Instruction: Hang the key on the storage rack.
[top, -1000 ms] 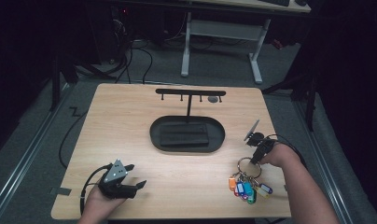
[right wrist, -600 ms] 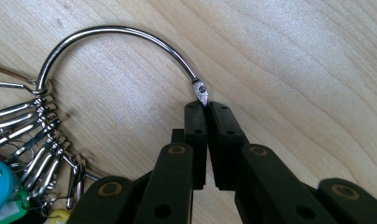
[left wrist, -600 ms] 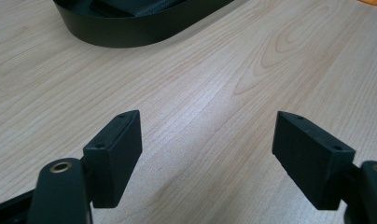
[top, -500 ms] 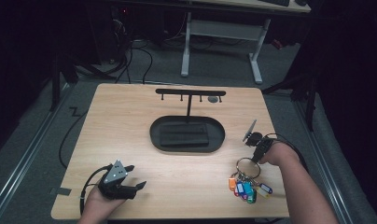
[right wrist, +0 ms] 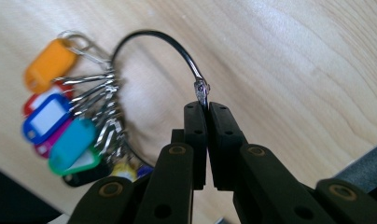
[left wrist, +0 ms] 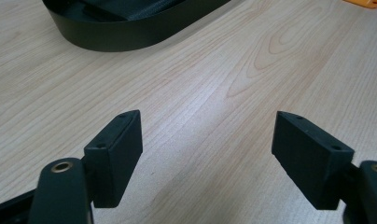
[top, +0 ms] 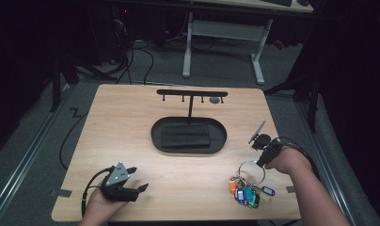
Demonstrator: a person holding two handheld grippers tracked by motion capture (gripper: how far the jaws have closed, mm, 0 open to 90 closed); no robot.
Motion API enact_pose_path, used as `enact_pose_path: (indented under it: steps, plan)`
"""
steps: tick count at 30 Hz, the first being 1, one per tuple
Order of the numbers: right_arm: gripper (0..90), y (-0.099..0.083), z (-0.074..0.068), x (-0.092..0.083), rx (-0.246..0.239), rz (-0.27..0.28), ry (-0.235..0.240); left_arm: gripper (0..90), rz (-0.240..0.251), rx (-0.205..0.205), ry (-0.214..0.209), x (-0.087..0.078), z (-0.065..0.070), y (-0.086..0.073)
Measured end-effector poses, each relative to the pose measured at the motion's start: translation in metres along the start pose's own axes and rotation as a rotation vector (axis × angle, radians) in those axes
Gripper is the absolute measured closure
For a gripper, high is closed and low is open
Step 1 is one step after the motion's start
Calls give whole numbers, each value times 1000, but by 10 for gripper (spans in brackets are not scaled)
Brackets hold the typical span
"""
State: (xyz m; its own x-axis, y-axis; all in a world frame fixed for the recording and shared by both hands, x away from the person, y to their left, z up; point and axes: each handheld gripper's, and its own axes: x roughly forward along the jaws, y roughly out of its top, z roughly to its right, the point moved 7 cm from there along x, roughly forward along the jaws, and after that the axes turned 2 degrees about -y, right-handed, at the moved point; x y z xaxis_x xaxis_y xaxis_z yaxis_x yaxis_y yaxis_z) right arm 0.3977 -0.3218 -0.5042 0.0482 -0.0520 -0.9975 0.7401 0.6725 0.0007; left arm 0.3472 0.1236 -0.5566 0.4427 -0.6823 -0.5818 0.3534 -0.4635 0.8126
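A black wire key ring (right wrist: 144, 35) carries several coloured key tags (right wrist: 70, 140). My right gripper (right wrist: 207, 108) is shut on the ring's metal clasp, with both pads pressed together over the wire. From above, the ring (top: 252, 169) stands up from the table at the front right under the right gripper (top: 262, 161), and the tags (top: 247, 193) lie bunched on the wood below it. My left gripper (top: 138, 179) rests at the front left, open, with bare table between its jaws (left wrist: 207, 116).
A black oval tray (top: 155, 136) holding a dark flat block sits mid-table, and its wall (left wrist: 130, 37) appears ahead of the left gripper. Behind it stands a black hook rack (top: 192, 94). Table edges run close to both hands.
The right hand has risen a little with the ring's top in its jaws, so the ring now stands above the tags. The left hand has kept still.
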Motion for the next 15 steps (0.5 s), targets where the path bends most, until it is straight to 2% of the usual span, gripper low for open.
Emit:
enact_pose_path:
  steps: [1,2,8,15]
  plan:
    - [877,-2,-4,-4,35,-7,4,251,1,0,-1,0,0,0]
    - [877,-3,-4,-8,8,11,-1,251,3,0,-2,1,0,1]
    - [879,-11,-15,-37,24,38,6,252,3,5,-8,2,1,2]
    - [880,-13,-21,-72,20,63,-17,252,3,6,-10,2,1,2]
